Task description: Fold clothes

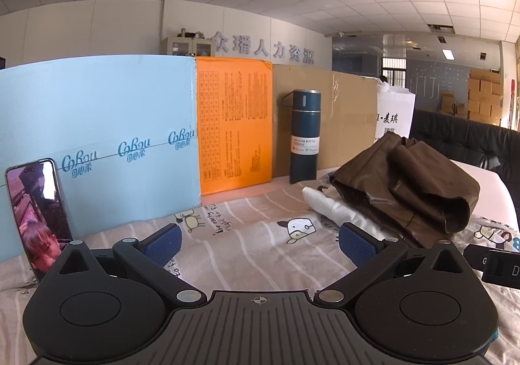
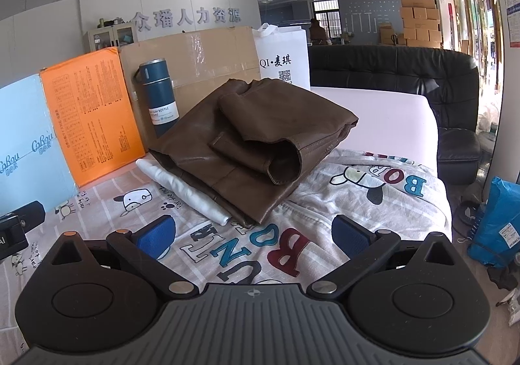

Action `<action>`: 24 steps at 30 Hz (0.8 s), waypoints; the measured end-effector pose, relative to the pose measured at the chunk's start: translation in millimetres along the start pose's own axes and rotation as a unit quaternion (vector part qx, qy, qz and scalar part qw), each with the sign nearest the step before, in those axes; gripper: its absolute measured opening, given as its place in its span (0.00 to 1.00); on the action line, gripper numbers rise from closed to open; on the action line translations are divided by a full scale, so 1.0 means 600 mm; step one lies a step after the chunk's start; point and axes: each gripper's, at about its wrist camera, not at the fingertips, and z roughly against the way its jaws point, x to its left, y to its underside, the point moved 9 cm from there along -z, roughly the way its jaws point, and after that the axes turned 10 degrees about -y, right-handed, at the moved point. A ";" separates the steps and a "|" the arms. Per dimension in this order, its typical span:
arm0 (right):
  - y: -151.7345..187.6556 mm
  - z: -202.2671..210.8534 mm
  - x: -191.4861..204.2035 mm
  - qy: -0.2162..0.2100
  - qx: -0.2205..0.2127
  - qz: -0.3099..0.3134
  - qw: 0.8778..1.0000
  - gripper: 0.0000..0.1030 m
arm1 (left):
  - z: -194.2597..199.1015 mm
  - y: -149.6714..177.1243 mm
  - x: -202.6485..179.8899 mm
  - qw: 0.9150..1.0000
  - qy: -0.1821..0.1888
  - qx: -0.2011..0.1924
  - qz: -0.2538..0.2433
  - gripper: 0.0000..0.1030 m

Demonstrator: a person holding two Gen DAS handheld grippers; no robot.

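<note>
Both grippers have their jaws spread wide with nothing between them: the left gripper (image 1: 258, 243) hovers low over the cartoon-print sheet (image 1: 247, 235), the right gripper (image 2: 253, 235) over a grey printed garment (image 2: 357, 189) with big letters on it, spread flat on the table. Landmark is the brown leather jacket (image 2: 256, 137): it sits just beyond both grippers as a compact bundle, sleeve laid across the top with the cuff opening facing the right camera, so it already looks folded. A rolled white cloth (image 2: 185, 189) is tucked against its left edge, and the blue vacuum bottle (image 2: 159, 95) stands behind it to the left against the cardboard. A phone (image 1: 37, 212) is propped far left of the jacket. Honestly this fits either a finished jacket with the grey piece up next, or hands backing off for good. Can't tell whether the grey one is folded itself.
</note>
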 end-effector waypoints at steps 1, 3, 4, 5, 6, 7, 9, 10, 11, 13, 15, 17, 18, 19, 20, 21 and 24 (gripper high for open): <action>0.001 0.000 0.001 0.000 0.001 0.000 1.000 1.00 | 0.002 0.000 0.000 1.000 -0.004 -0.002 -0.002 1.00; 0.002 0.001 0.003 -0.001 0.002 -0.001 1.000 1.00 | 0.007 -0.001 0.000 1.000 -0.011 -0.007 -0.006 1.00; 0.002 0.002 0.004 -0.002 0.002 -0.001 1.000 1.00 | 0.010 -0.001 0.001 1.000 -0.015 -0.009 -0.008 1.00; 0.004 0.006 0.009 -0.005 0.002 -0.002 1.000 1.00 | 0.012 -0.001 0.001 1.000 -0.019 -0.011 -0.010 1.00; 0.005 0.010 0.014 -0.008 0.002 -0.002 1.000 1.00 | 0.015 -0.001 0.001 1.000 -0.023 -0.013 -0.012 1.00; 0.004 0.012 0.016 -0.011 0.001 -0.003 1.000 1.00 | 0.023 -0.001 0.004 0.999 -0.028 -0.017 -0.012 1.00; 0.003 0.013 0.019 -0.014 0.001 -0.005 1.000 1.00 | 0.043 0.003 0.013 0.999 -0.043 -0.023 -0.009 1.00; 0.003 0.013 0.021 -0.014 0.001 -0.007 1.000 1.00 | 0.048 0.006 0.016 0.998 -0.050 -0.020 -0.013 1.00; 0.004 0.014 0.022 -0.014 0.001 -0.009 1.000 1.00 | 0.055 0.007 0.019 0.998 -0.056 -0.019 -0.015 1.00; 0.006 0.016 0.014 -0.019 0.000 -0.016 1.000 1.00 | 0.071 0.009 0.026 0.997 -0.068 -0.022 -0.019 1.00; 0.009 0.018 0.015 -0.023 0.001 -0.024 0.999 1.00 | 0.086 0.010 0.031 0.996 -0.078 -0.023 -0.022 1.00; 0.010 0.022 0.021 -0.027 -0.002 -0.027 0.999 1.00 | 0.102 0.011 0.036 0.996 -0.086 -0.026 -0.022 1.00; 0.010 0.026 0.023 -0.032 -0.005 -0.027 0.999 1.00 | 0.109 0.012 0.039 0.996 -0.088 -0.026 -0.021 1.00; 0.010 0.030 0.027 -0.038 -0.006 -0.027 0.999 1.00 | 0.116 0.013 0.042 0.995 -0.090 -0.027 -0.020 1.00; 0.010 0.034 0.031 -0.045 -0.008 -0.026 0.999 1.00 | 0.124 0.015 0.045 0.995 -0.091 -0.027 -0.017 1.00; 0.010 0.039 0.036 -0.053 -0.009 -0.026 0.998 1.00 | 0.133 0.015 0.049 0.995 -0.092 -0.027 -0.013 1.00; 0.006 0.052 0.039 -0.094 -0.014 -0.026 0.995 1.00 | 0.162 0.015 0.063 0.995 -0.099 -0.029 0.003 1.00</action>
